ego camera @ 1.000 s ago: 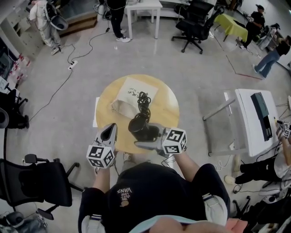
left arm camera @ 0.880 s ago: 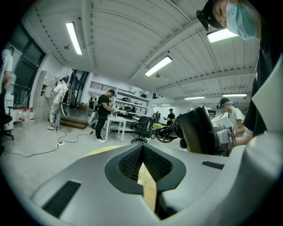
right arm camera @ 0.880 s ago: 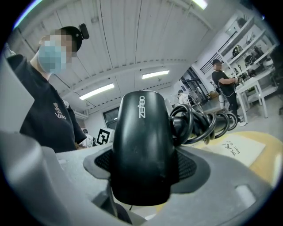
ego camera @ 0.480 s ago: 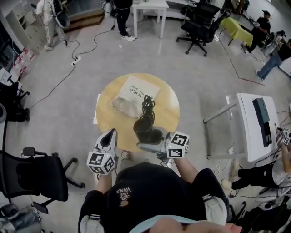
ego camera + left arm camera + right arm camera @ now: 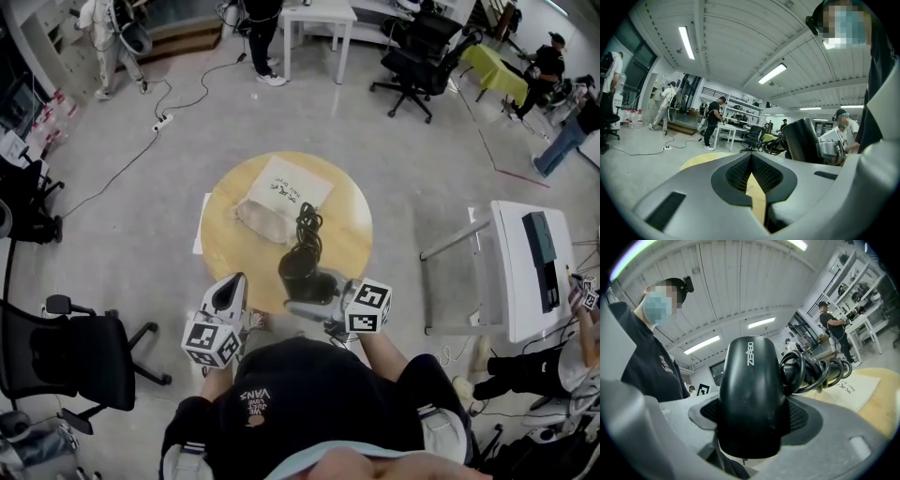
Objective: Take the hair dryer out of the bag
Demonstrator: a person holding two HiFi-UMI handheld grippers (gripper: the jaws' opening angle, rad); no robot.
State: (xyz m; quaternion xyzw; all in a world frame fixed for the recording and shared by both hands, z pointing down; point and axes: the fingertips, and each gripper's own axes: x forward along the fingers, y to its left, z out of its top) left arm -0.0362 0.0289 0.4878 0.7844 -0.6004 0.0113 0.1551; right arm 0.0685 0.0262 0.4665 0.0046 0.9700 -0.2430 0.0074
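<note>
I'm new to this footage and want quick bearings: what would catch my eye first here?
The black hair dryer with its bundled cord fills the right gripper view, clamped in the right tongs at the near side of the round wooden table. Beyond it a cream cloth bag lies on the table. The left tongs hover shut and empty to the dryer's left.

Left gripper (image 5: pixel 234 281) sat out in front of the torso, jaws together, nothing between them. Right gripper (image 5: pixel 298 303) pointed about level, jaws clamped on the hair dryer (image 5: pixel 302 270). Forearms mostly hidden, apparently tucked close.
</note>
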